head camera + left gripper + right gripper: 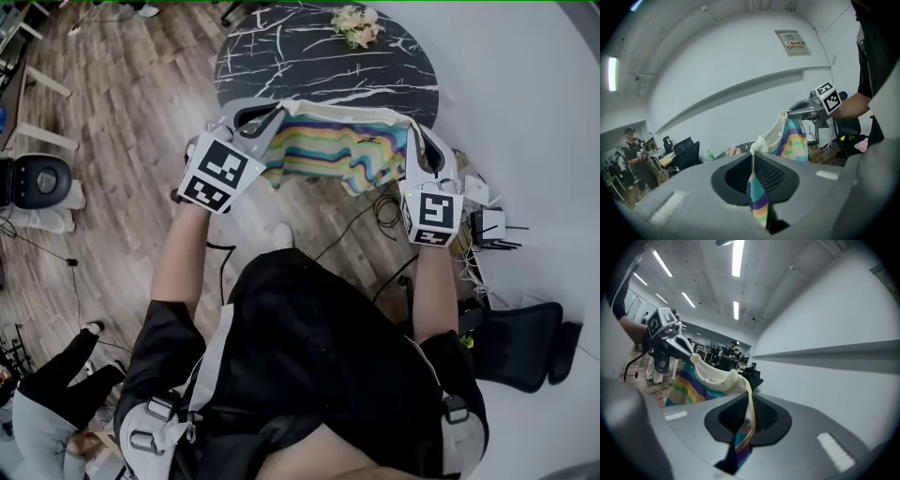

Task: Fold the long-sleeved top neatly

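Finding one: I am gripping the long-sleeved top [342, 150] with both tools. My left gripper [274, 116] is pressing its jaws together on one end of the cloth's upper edge. A striped fold is passing between the pads and hanging out below them. My right gripper [413, 133] is pinching the opposite end in the same way, jaws closed on a cream and striped fold.

Finding two: the top is hanging in the air, stretched between the two grippers on my side of the round black table [281, 56]. Its cream upper edge is running almost straight from jaw to jaw, lying over the table's near rim in the head view. I cannot tell whether cloth and rim are touching. The striped lower edge is sagging unevenly, deepest toward the right gripper.

Finding three, room about the table: a bunch of flowers [356, 25] is sitting at the table's far rim, well apart from the cloth. Bare wooden floor [122, 112] is spreading to the left of the table and toward me. To the table's right a white wall [525, 103] is standing close. On the floor near the table's right side, under my right gripper, loose cables [384, 211] are lying.
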Demonstrator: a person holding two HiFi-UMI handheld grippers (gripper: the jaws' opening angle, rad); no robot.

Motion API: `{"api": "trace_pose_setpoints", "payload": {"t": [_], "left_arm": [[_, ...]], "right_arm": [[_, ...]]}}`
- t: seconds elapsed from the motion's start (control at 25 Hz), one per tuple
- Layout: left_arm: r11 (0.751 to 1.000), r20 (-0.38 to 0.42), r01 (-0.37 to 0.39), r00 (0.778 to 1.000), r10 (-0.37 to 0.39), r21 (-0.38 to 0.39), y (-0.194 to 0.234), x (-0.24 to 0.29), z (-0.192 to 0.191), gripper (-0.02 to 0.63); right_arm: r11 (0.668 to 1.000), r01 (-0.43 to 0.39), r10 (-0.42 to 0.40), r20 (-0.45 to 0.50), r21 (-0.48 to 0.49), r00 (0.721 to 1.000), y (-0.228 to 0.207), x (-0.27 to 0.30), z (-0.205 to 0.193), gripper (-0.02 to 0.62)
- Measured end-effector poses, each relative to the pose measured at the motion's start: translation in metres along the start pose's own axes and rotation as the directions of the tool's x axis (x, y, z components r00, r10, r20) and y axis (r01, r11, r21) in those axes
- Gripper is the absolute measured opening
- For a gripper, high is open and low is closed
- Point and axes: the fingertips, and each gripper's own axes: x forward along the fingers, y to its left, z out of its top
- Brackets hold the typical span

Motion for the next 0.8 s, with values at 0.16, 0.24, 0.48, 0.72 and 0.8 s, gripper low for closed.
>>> {"api": "trace_pose_setpoints", "payload": {"t": [0.16,0.24,0.48,0.72,0.8], "left_arm": [[0.999,-0.005,0.033,0.999,-0.033,-0.002,0.025,0.016,-0.016,0.025],[0.998,-0.009,0.054,0.999,-0.054,-0.012,0.031,0.023,-0.026,0.025],[0.997,-0.026,0.062,0.998,-0.063,-0.041,0.049,0.044,-0.044,0.025],[0.998,-0.048,0.036,0.998,-0.039,-0.047,0.071,0.076,-0.047,0.025],[0.998,-0.059,0.030,0.998,-0.033,-0.047,0.082,0.090,-0.048,0.025]], "right_arm": [[1.000,0.020,-0.021,-0.031,-0.008,0.999,0.004,0.033,-0.003,0.012],[1.000,0.028,-0.028,-0.051,-0.006,0.998,0.007,0.043,-0.008,0.012],[0.999,0.036,-0.036,-0.084,-0.002,0.996,0.011,0.068,-0.021,0.012],[1.000,0.030,-0.031,-0.097,-0.009,0.995,-0.004,0.109,-0.033,0.012],[1.000,0.014,-0.015,-0.108,-0.001,0.994,-0.011,0.127,-0.036,0.012]]}}
